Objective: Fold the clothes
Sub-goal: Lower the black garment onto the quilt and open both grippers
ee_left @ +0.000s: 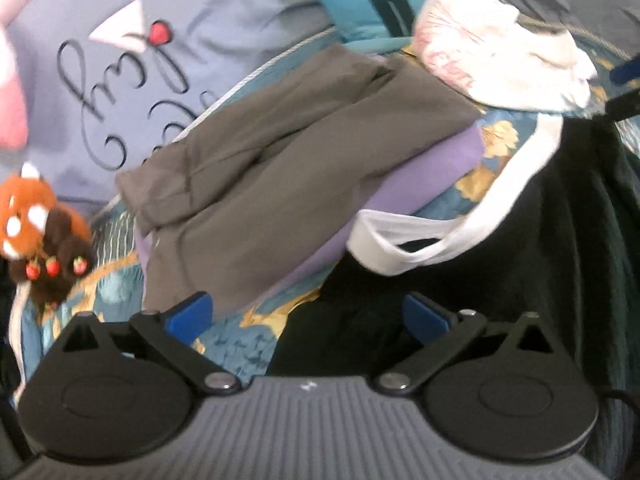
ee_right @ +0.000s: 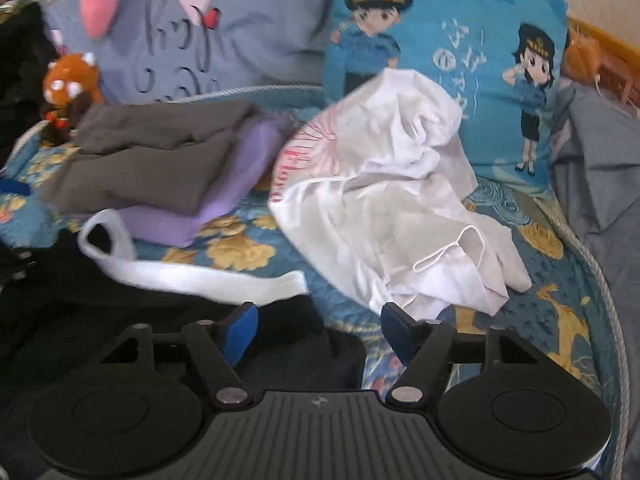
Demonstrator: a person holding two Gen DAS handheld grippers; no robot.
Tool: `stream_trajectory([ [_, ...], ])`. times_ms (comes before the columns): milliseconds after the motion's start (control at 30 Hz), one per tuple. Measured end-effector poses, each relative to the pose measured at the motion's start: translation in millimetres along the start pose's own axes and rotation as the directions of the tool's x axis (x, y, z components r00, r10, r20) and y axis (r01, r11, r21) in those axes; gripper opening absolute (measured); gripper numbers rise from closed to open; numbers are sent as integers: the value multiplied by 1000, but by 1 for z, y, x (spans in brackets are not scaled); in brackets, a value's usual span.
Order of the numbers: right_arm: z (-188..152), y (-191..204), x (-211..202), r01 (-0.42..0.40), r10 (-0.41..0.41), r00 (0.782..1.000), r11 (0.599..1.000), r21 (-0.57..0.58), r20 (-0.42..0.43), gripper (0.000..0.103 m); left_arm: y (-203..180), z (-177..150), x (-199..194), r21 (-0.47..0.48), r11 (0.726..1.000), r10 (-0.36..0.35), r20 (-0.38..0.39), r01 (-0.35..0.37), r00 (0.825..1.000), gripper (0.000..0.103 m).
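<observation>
Black garment (ee_right: 160, 320) lies beneath both spread, empty claws, left claw (ee_left: 308, 316) and right claw (ee_right: 316, 330), seemingly just laid down; folded stack (ee_right: 160, 168) at ten o'clock.

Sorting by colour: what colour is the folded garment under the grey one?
Purple, or lilac, folded garment; clearest in the right wrist view.

Folded pile (ee_right: 160, 168) left, crumpled shirt (ee_right: 400, 208) right, pillows (ee_right: 460, 60) behind, dark garment (ee_right: 120, 320) in front.

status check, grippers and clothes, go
Left gripper and right gripper open, empty. Black garment with white band beneath both, unfolded. Crumpled white shirt alongside.
</observation>
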State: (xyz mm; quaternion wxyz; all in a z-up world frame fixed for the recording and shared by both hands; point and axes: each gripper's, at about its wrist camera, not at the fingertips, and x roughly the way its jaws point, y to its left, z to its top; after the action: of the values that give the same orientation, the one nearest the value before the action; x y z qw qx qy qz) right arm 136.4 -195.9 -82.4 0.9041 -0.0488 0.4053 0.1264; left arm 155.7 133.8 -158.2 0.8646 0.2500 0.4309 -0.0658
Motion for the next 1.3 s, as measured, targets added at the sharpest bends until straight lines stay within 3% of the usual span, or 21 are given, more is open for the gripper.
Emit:
stream_trajectory([
  [200, -17, 2, -15, -31, 31, 1000, 999, -12, 7, 69, -12, 12, 26, 27, 1000, 8, -22, -8, 1000, 103],
  [400, -35, -2, -13, -57, 57, 998, 998, 21, 10, 69, -17, 13, 58, 57, 997, -52, -23, 53, 998, 96],
  [467, -42, -3, -11, -60, 60, 998, 998, 32, 9, 69, -11, 18, 61, 11, 995, -96, -21, 97, 995, 85],
  [500, -45, -4, -10, -62, 62, 998, 997, 39, 8, 69, -7, 21, 61, -21, 993, -121, -27, 120, 992, 71],
  [533, -48, -5, -9, -65, 64, 998, 997, 48, 7, 69, -6, 23, 60, -33, 990, -137, -32, 136, 990, 48],
  [600, -53, -7, -7, -71, 70, 997, 995, 73, 7, 69, -6, 27, 59, -38, 987, -160, -43, 158, 986, 17],
  [700, -56, -11, -8, -81, 80, 997, 992, 101, 14, 68, -12, 28, 58, 1, 987, -163, -57, 163, 985, 10],
  [833, -57, -12, -12, -89, 86, 996, 991, 103, 28, 68, -3, 25, 45, -39, 980, -197, -32, 195, 980, 8],
  [1133, -58, -11, -10, -104, 101, 994, 986, 129, 29, 67, 34, 34, 8, -30, 999, -26, 51, 28, 998, 8],
  [1233, -59, -5, -8, -119, 118, 993, 987, 109, 18, 67, 46, 46, -5, 22, 1000, -17, 83, 15, 996, 9],
  [1300, -58, -1, -3, -137, 137, 991, 985, 101, 5, 68, 44, 52, -8, 82, 997, -2, 84, -5, 996, 17],
])
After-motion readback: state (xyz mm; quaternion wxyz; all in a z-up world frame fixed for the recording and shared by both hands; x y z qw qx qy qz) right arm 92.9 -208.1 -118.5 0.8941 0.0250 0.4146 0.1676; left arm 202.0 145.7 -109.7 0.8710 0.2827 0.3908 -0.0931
